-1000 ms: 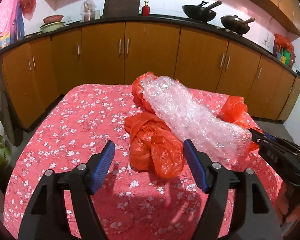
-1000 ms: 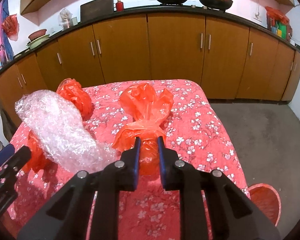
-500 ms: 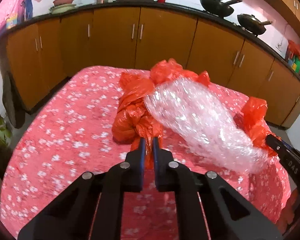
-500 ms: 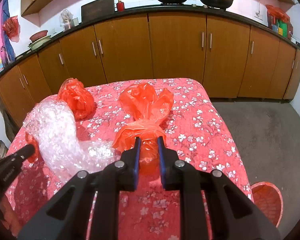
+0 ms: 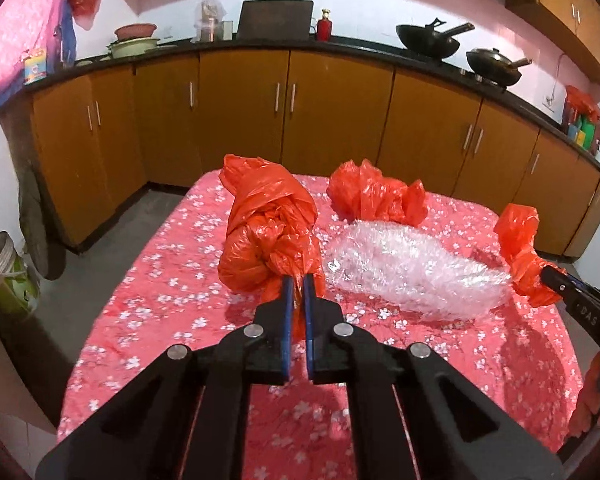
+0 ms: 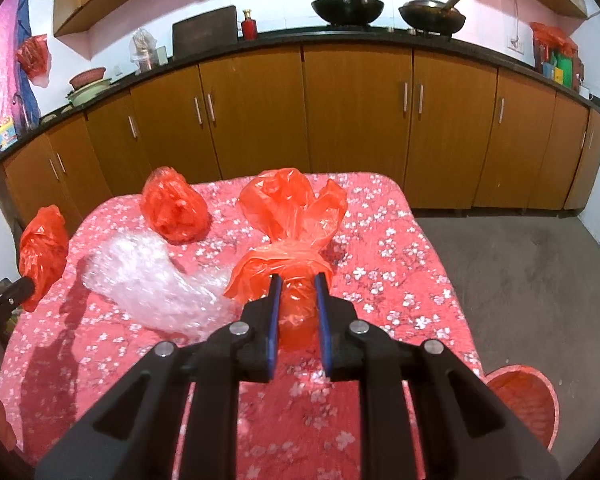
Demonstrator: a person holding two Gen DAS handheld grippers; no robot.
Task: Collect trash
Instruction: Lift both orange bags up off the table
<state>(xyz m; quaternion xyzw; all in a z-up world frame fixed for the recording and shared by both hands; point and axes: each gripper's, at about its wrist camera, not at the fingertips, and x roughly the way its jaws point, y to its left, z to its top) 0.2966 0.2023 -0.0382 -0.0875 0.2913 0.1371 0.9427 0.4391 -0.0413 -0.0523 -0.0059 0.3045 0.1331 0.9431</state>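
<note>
My left gripper [image 5: 296,280] is shut on a crumpled orange plastic bag [image 5: 268,236] and holds it lifted above the red floral table [image 5: 172,300]; this bag also shows at the left of the right wrist view [image 6: 44,256]. My right gripper [image 6: 297,280] is shut on a second orange plastic bag [image 6: 292,224], which also shows at the right of the left wrist view [image 5: 520,248]. A wad of clear bubble wrap [image 5: 412,272] lies on the table between them. A third orange bag [image 5: 376,196] lies behind the wrap.
A red bin [image 6: 524,404] stands on the floor right of the table. Brown cabinets [image 5: 332,112] under a black counter run behind the table. A green and white bucket [image 5: 4,272] stands on the floor at the left.
My left gripper closed on the near orange bag and lifted it off the table, away from the bubble wrap. My right gripper stayed shut on its bag and barely moved.
</note>
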